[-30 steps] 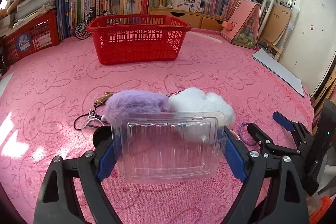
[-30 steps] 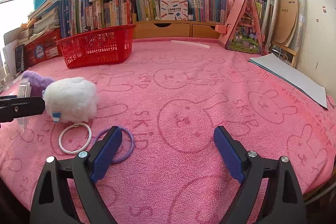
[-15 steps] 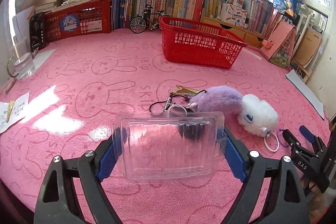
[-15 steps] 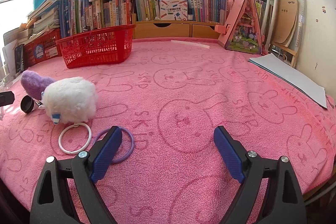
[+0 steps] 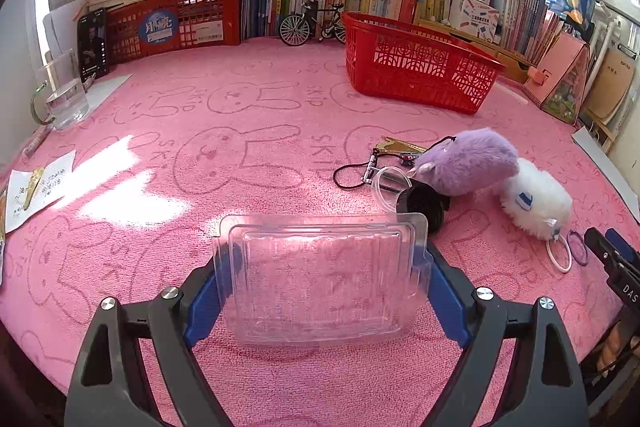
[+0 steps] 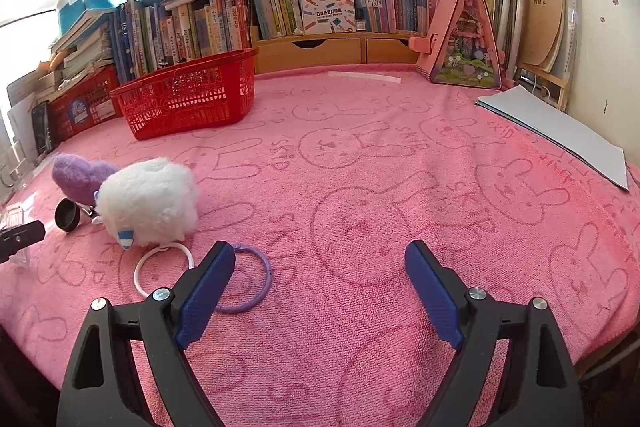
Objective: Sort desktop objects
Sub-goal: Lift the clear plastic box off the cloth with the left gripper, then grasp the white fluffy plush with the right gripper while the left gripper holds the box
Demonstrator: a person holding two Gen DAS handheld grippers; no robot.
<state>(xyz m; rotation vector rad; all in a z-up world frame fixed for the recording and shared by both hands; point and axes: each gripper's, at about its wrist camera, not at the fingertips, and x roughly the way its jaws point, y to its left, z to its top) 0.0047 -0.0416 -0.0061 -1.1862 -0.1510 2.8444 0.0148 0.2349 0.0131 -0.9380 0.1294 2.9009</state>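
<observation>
My left gripper (image 5: 322,279) is shut on a clear plastic blister tray (image 5: 320,275), held wide between its blue pads just above the pink towel. To its right lie a purple plush (image 5: 468,163), a white plush (image 5: 536,201) with a white ring (image 5: 558,253) and a purple ring (image 5: 578,253), a black round lid (image 5: 420,201), a clear ring and a keychain (image 5: 372,171). The red basket (image 5: 416,75) stands at the back. My right gripper (image 6: 316,287) is open over the towel, empty, with the purple ring (image 6: 248,279) by its left pad and the white plush (image 6: 148,205) further left.
Books, a red crate (image 5: 168,23) and a toy bicycle (image 5: 310,25) line the back. A glass mug (image 5: 64,93) and paper notes (image 5: 36,187) sit at the left edge. A pink triangular house (image 6: 464,35) and grey sheets (image 6: 560,131) lie at the right.
My left gripper has swung left with the clear tray and dropped a little; the plushes now lie to its right instead of straight ahead. The right gripper has stayed put.
</observation>
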